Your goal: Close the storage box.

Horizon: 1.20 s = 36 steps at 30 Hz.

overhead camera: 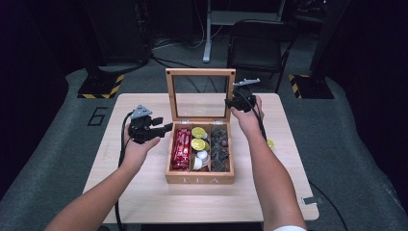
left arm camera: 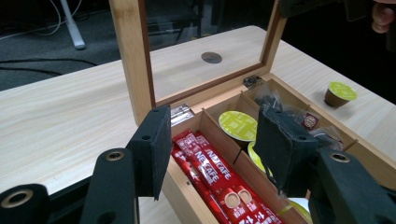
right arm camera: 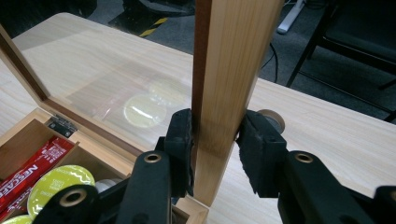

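A wooden tea box (overhead camera: 199, 180) stands mid-table with its glass lid (overhead camera: 200, 72) raised upright. My right gripper (overhead camera: 232, 102) (right arm camera: 215, 126) is shut on the lid's right frame post (right arm camera: 233, 56), a pad pressed to each face. My left gripper (overhead camera: 165, 128) (left arm camera: 215, 121) hovers at the box's left wall, open, with nothing gripped. Inside lie red Nescafe sticks (overhead camera: 181, 149) (left arm camera: 210, 172), green capsules (overhead camera: 198, 132) (left arm camera: 238, 125) and dark packets (overhead camera: 220, 144).
One loose green capsule (overhead camera: 271, 143) (left arm camera: 340, 93) sits on the table right of the box. A round cable hole (left arm camera: 211, 57) lies behind the lid. A black chair (overhead camera: 257, 45) stands past the table's far edge.
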Available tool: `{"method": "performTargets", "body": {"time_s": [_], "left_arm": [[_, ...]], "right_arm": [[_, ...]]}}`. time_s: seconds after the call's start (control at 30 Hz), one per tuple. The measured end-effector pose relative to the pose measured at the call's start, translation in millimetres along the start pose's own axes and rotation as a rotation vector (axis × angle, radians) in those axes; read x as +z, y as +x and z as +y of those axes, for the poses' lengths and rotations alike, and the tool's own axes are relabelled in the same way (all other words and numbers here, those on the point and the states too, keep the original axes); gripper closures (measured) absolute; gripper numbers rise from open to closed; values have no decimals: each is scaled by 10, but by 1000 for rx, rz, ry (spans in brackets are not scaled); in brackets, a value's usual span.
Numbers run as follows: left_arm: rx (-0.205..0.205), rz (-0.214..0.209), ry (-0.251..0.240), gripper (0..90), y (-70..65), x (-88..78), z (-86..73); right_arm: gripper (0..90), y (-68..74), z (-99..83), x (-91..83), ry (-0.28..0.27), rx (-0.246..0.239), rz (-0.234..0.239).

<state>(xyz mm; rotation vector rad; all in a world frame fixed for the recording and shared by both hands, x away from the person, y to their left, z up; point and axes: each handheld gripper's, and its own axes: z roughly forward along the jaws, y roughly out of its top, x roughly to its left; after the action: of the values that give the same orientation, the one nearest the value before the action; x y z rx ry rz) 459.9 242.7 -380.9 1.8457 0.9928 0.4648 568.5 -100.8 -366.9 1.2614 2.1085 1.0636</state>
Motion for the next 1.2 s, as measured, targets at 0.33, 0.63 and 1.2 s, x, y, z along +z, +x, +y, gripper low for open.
{"method": "performTargets", "body": {"time_s": [0.33, 0.63, 1.2], "left_arm": [[-9, 25, -19, 466, 92, 9, 238], [8, 50, -56, 469, 98, -27, 562], [32, 74, -62, 562, 62, -44, 846]], "right_arm": [[650, 69, -84, -118, -14, -47, -8], [650, 121, -123, -176, -18, -63, -12], [648, 171, -220, -246, -46, -80, -15]]}}
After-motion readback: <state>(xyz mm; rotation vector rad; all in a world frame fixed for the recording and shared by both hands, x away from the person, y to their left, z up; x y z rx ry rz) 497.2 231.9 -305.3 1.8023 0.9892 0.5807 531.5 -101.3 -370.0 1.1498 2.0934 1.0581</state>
